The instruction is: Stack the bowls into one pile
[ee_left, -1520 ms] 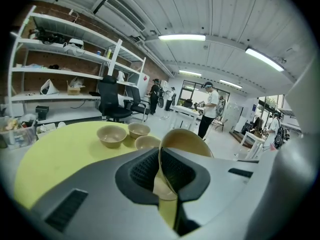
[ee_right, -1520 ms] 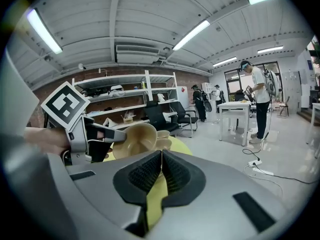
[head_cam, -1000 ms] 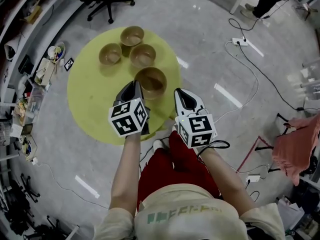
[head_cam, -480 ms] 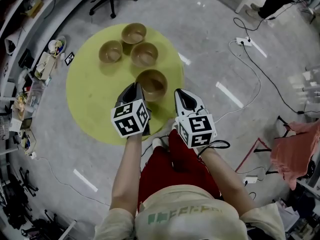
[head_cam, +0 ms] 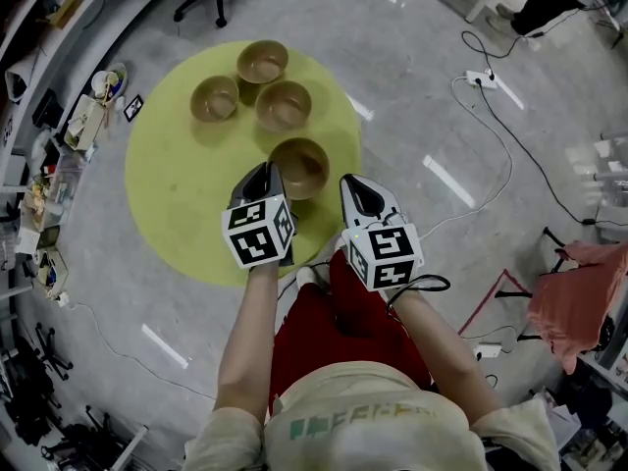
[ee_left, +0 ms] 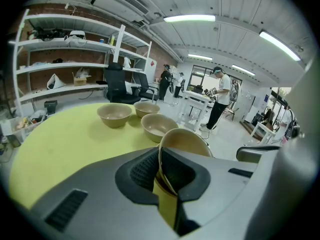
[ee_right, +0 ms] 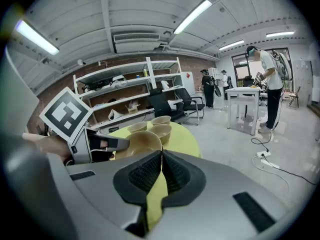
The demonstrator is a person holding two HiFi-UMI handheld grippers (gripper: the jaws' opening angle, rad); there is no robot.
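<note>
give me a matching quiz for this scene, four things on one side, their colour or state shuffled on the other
Things:
1. left gripper
2. right gripper
3. table
4. chair

Colour or state:
a. yellow
b. shut, nothing between the jaws
c. black, past the table's far edge
d. shut on the rim of a bowl

Pairs: 1-d, 2-b, 3-a, 4-c

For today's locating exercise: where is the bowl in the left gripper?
Head view: the bowl, rim clamped by the left gripper, is at the yellow table's near right, three bowls beyond.
</note>
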